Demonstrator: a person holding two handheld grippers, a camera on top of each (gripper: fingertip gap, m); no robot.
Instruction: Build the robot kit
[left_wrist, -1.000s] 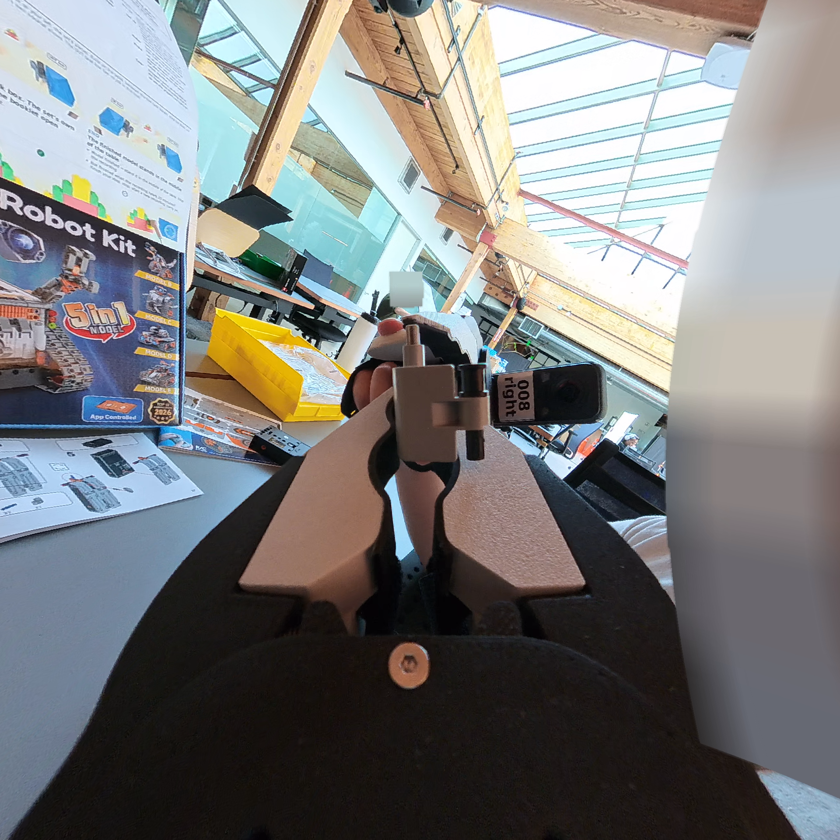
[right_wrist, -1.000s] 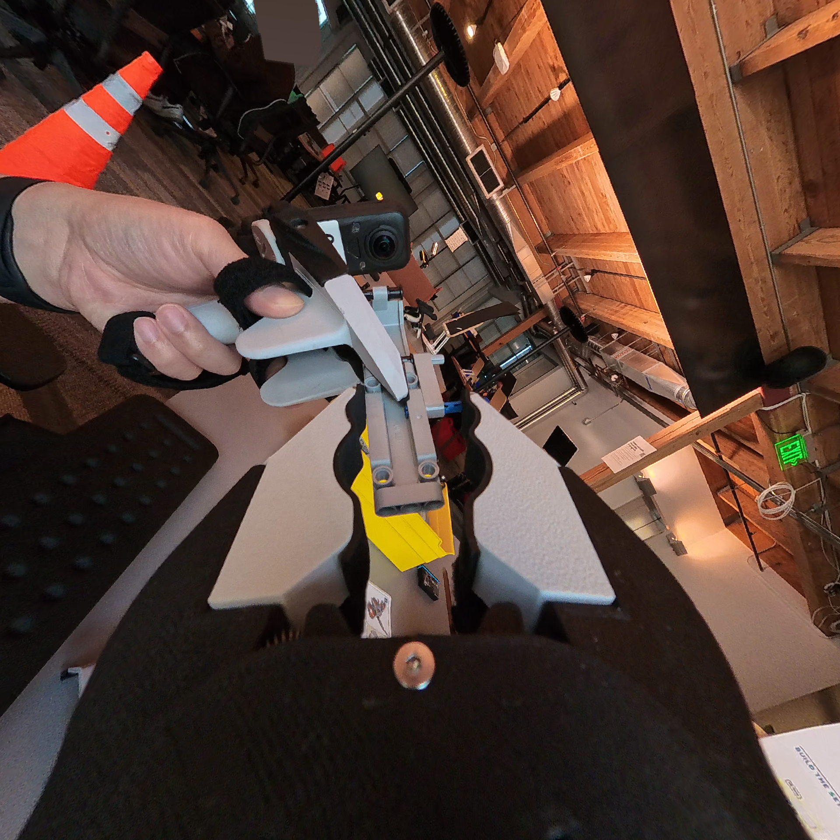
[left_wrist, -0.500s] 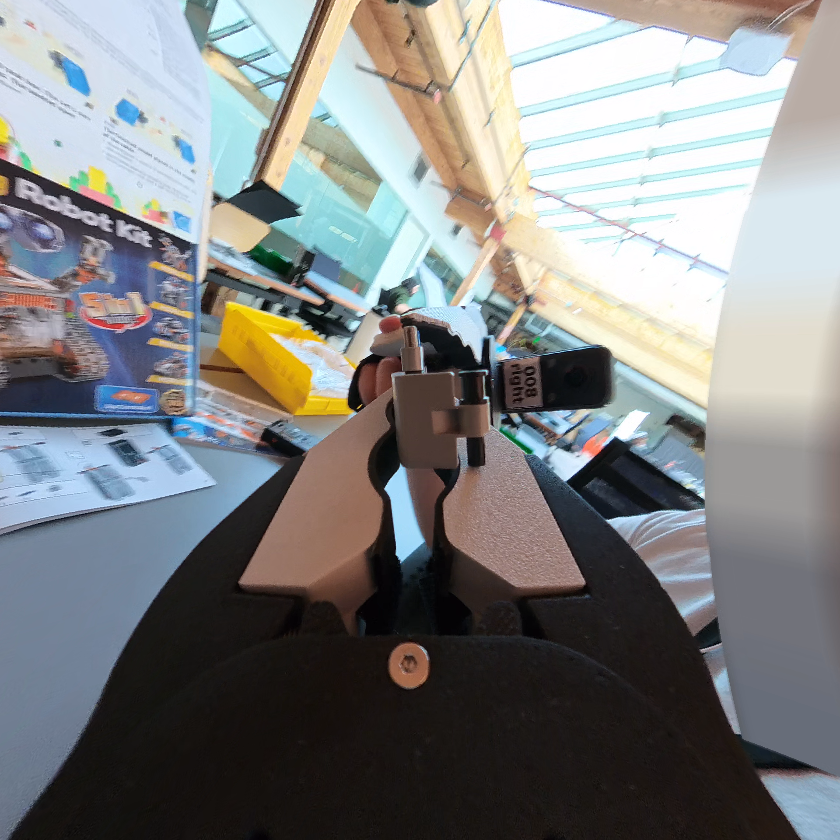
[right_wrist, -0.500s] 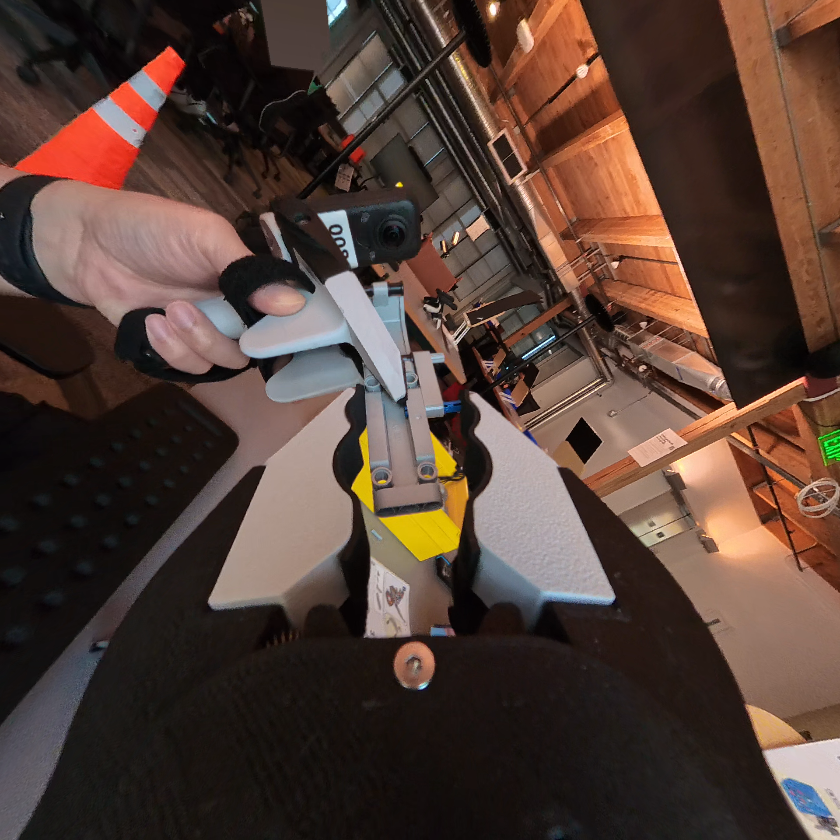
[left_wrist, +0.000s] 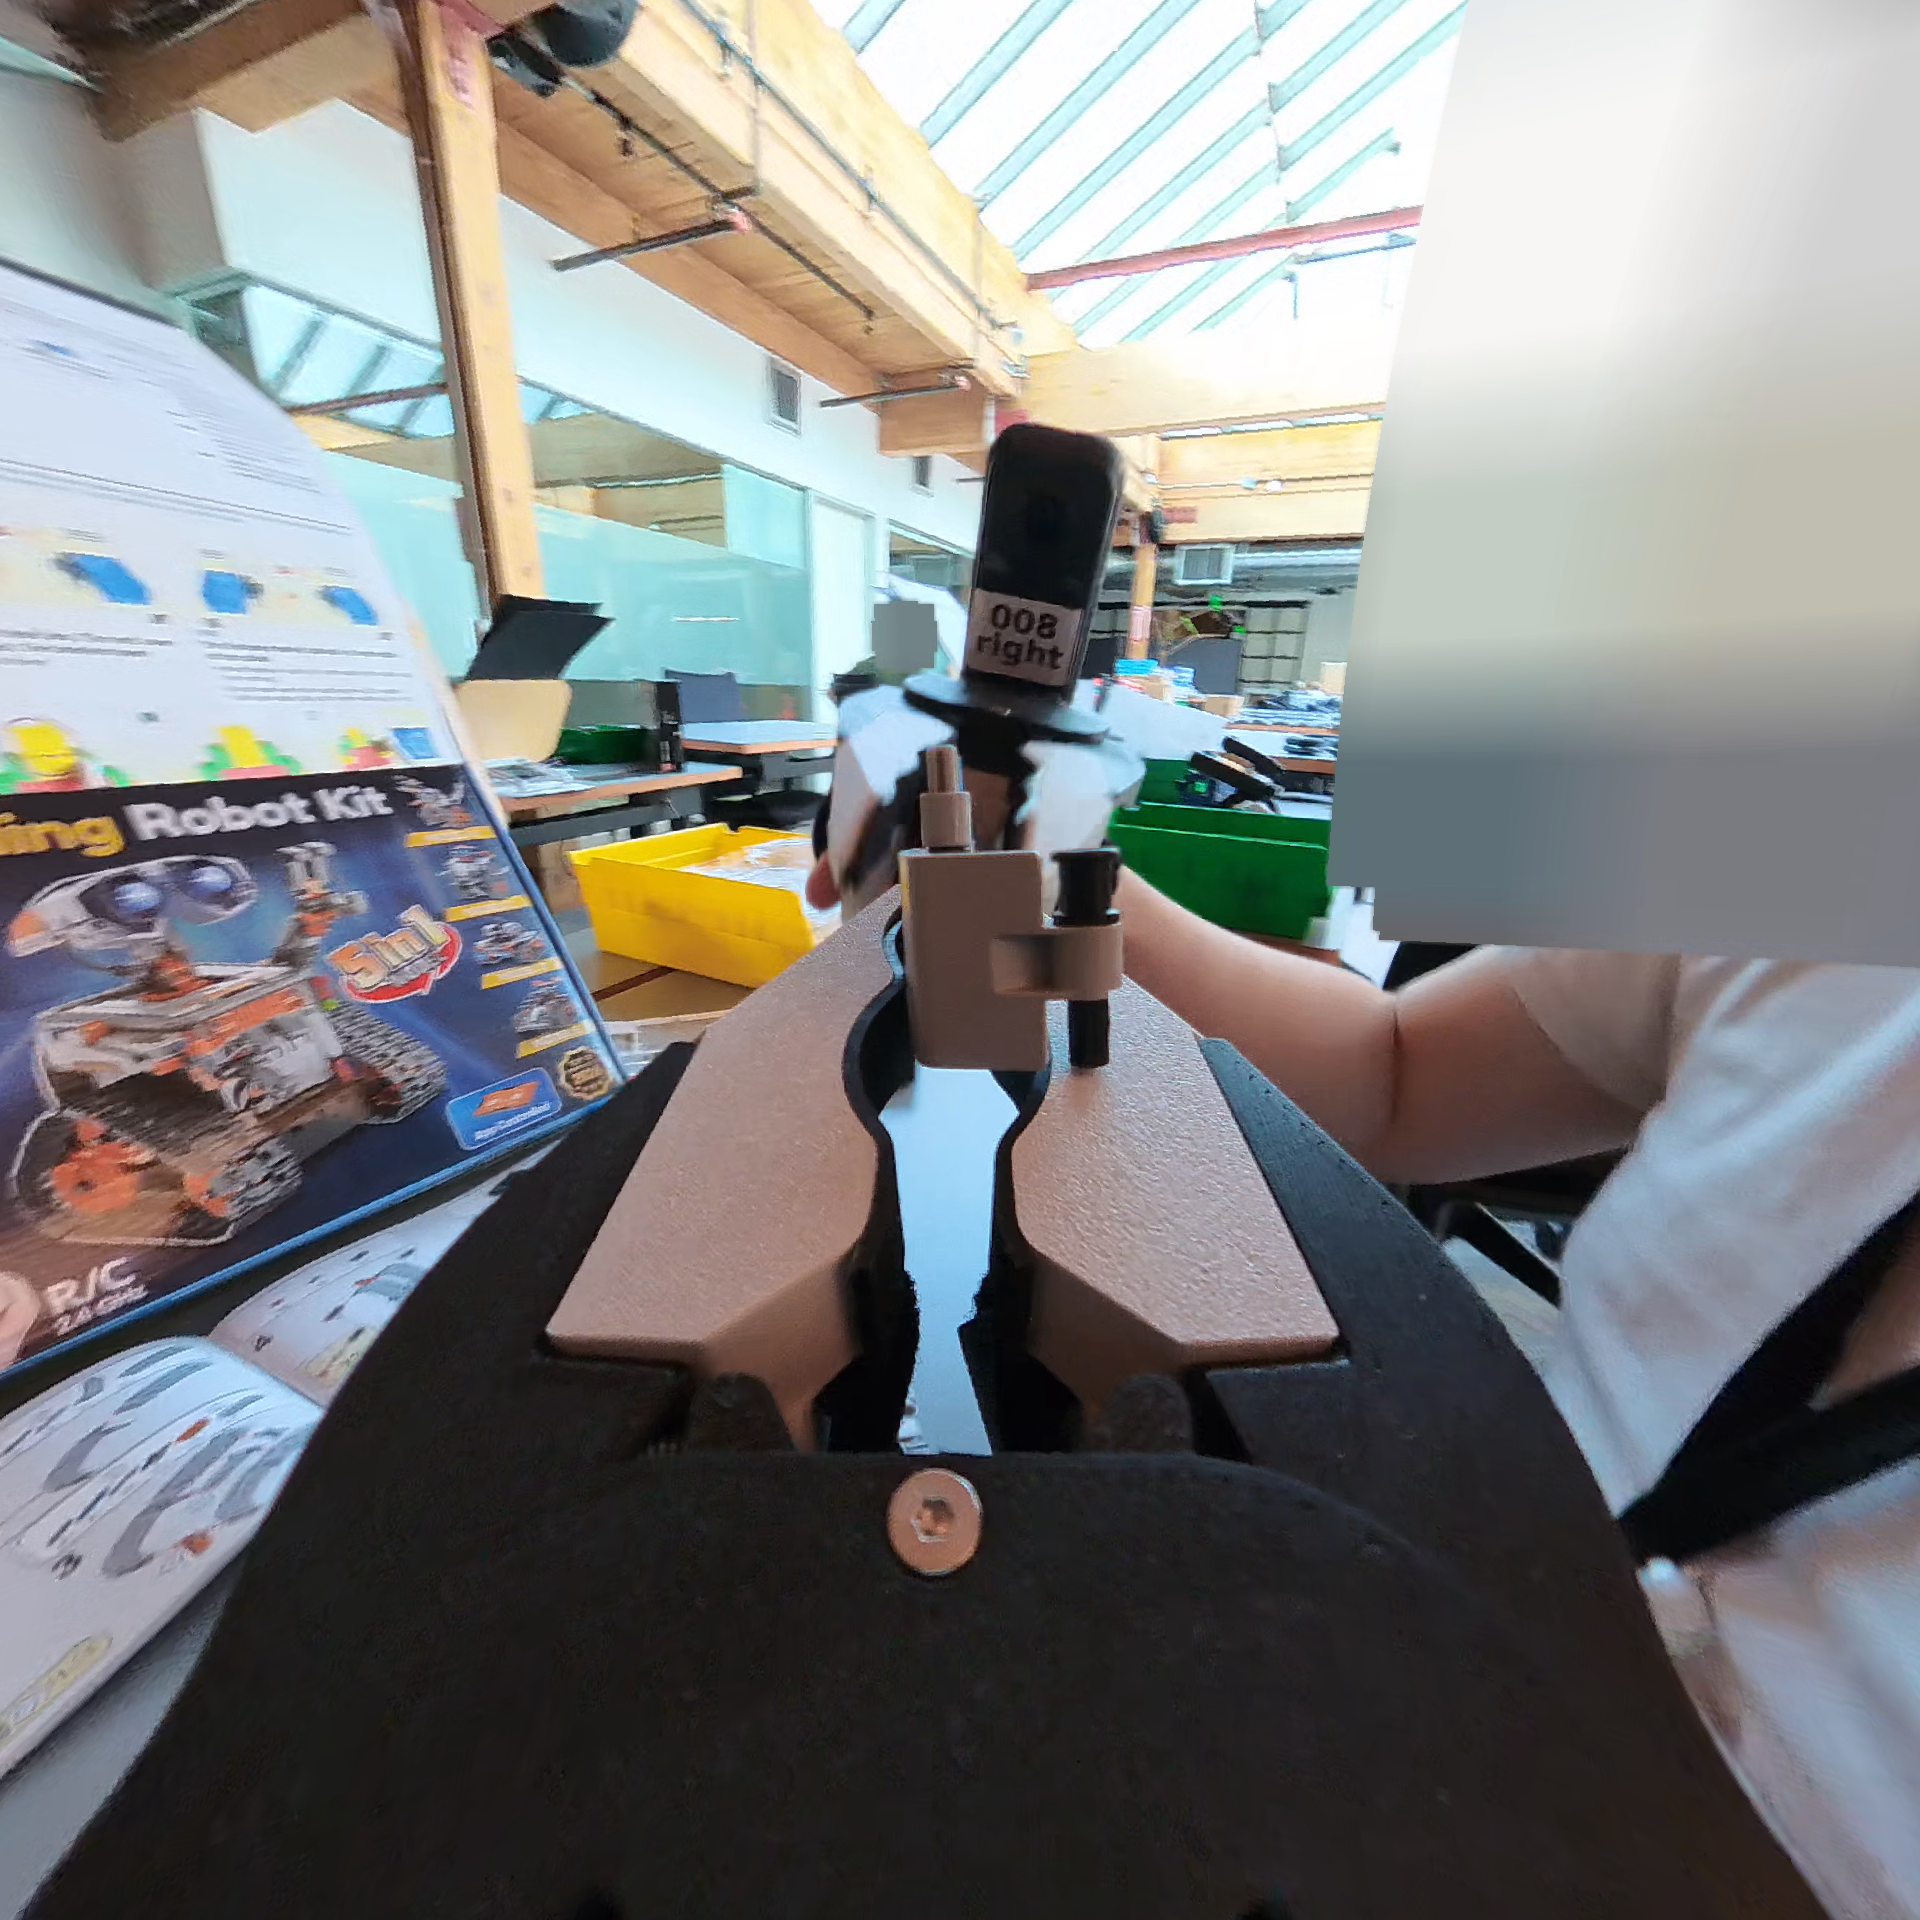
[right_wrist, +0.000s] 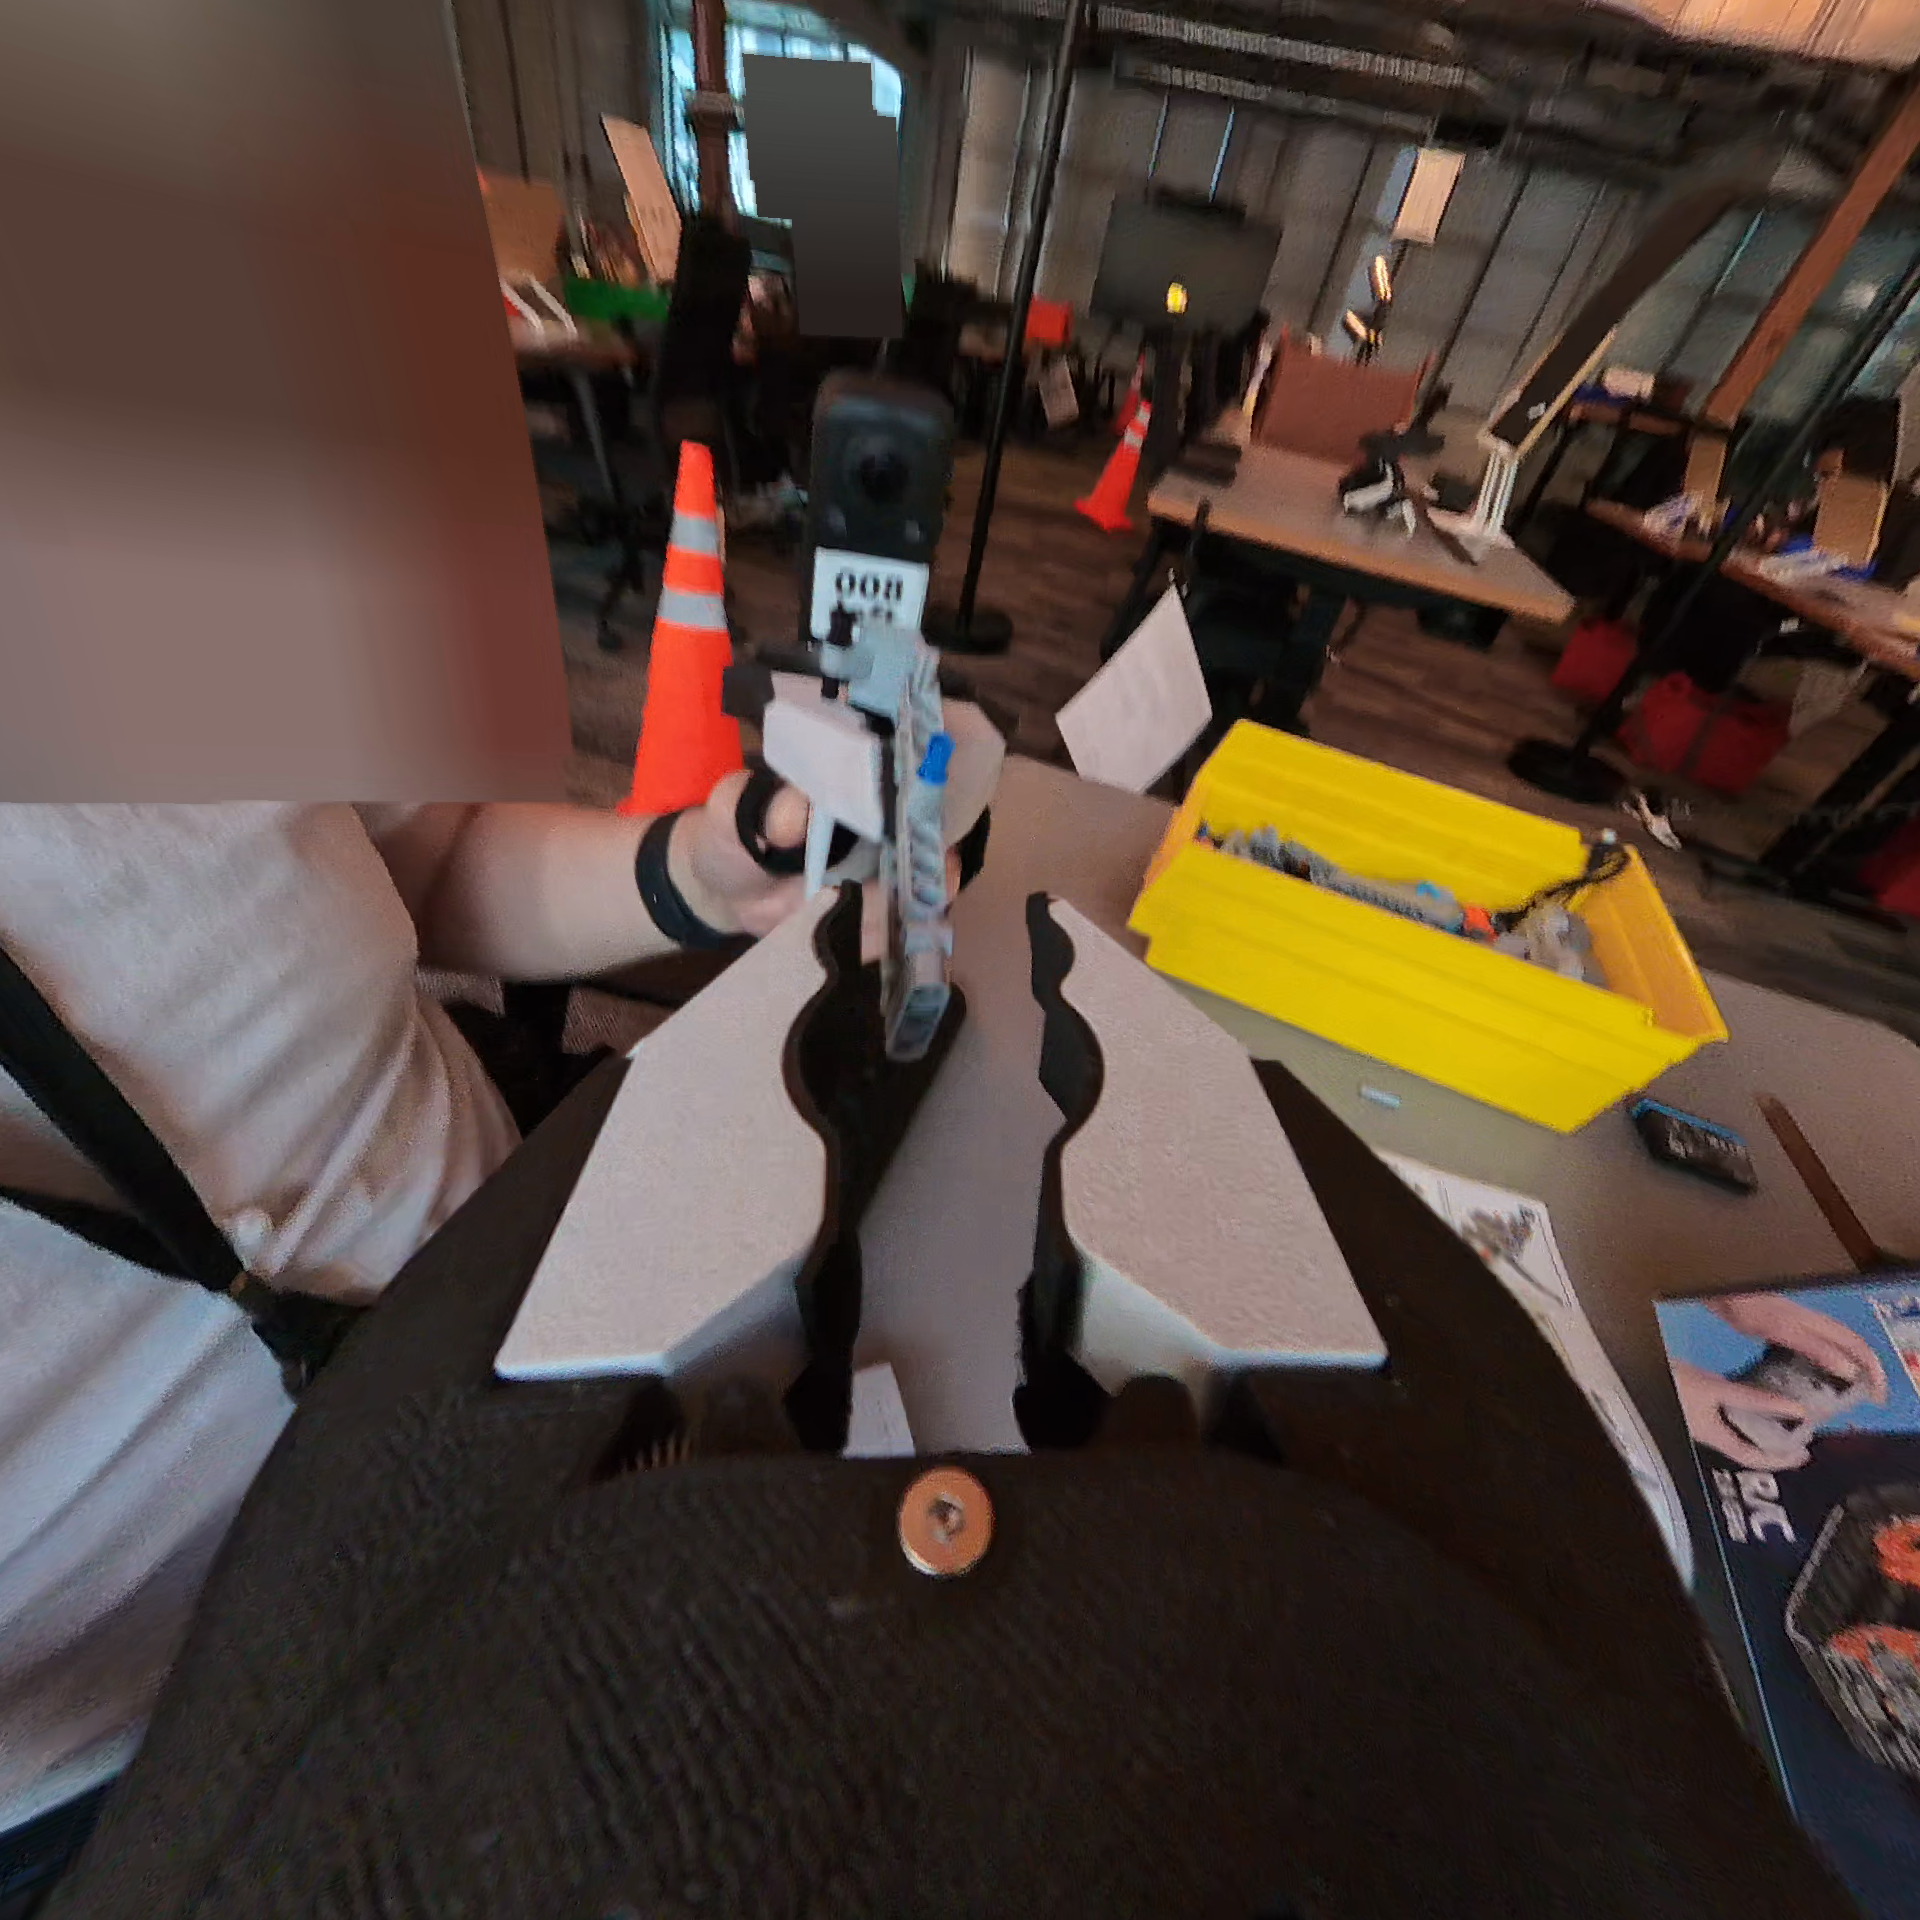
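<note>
Left hand-held gripper clamped on half-hidden grey brick assembly; right hand-held gripper parted, empty, blurred.

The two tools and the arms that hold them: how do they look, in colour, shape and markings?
The left tool and right tool look alike: a black textured body with a silver screw, two pale wedge-shaped fingers lined with wavy black pads. Each carries a black camera with a white label. The person wears a pale short-sleeved shirt and a black wristband.
</note>
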